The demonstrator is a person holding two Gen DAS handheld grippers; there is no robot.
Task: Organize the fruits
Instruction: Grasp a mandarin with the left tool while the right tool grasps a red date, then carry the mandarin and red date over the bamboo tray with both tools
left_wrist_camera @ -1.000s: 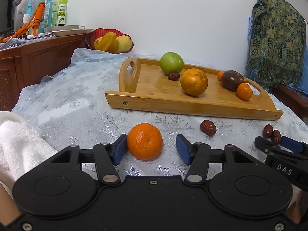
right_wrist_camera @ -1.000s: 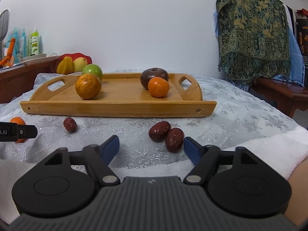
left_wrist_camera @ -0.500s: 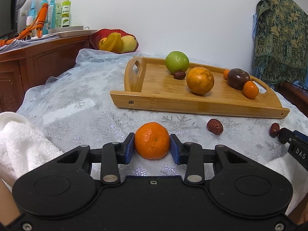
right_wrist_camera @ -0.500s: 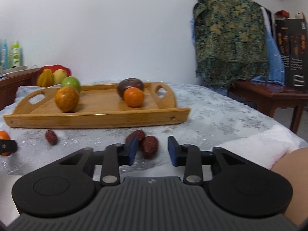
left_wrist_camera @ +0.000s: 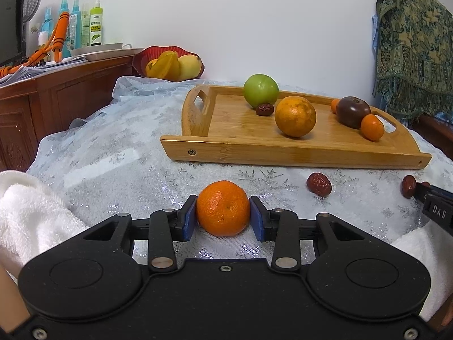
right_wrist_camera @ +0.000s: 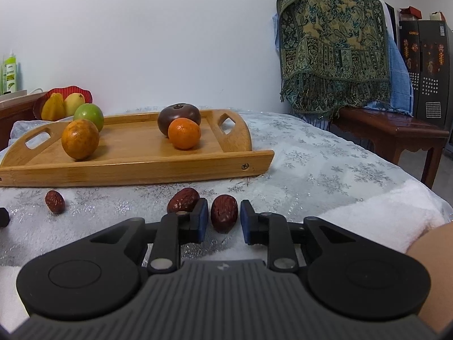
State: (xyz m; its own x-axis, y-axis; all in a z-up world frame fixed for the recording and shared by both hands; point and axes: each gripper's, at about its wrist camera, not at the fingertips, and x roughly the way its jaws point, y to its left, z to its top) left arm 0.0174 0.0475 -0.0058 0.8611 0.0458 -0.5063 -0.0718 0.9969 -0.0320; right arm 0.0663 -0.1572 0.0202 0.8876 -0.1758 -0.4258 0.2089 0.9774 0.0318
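Note:
My left gripper point(left_wrist_camera: 222, 216) is shut on a small orange mandarin point(left_wrist_camera: 222, 208), held low over the tablecloth in front of the wooden tray point(left_wrist_camera: 294, 153). The tray holds a green apple point(left_wrist_camera: 260, 90), a big orange point(left_wrist_camera: 295, 116), a dark fruit point(left_wrist_camera: 352, 112), a small mandarin point(left_wrist_camera: 372, 127) and a red date point(left_wrist_camera: 265, 109). My right gripper point(right_wrist_camera: 222, 221) is narrowly open around a red date point(right_wrist_camera: 224, 216) on the cloth, small gaps on both sides. A second date point(right_wrist_camera: 182, 199) lies just left of the left finger. A third date point(right_wrist_camera: 54, 201) lies further left.
A red bowl of yellow fruit point(left_wrist_camera: 170, 63) stands behind the tray. A wooden sideboard point(left_wrist_camera: 42, 96) with bottles is at the left. White towels point(left_wrist_camera: 25, 215) lie at the near table edges. A wooden side table point(right_wrist_camera: 396, 133) and a draped patterned cloth point(right_wrist_camera: 331, 42) are at the right.
My left gripper closed on the mandarin and holds it. My right gripper moved forward and narrowed its jaws around one of the two dates.

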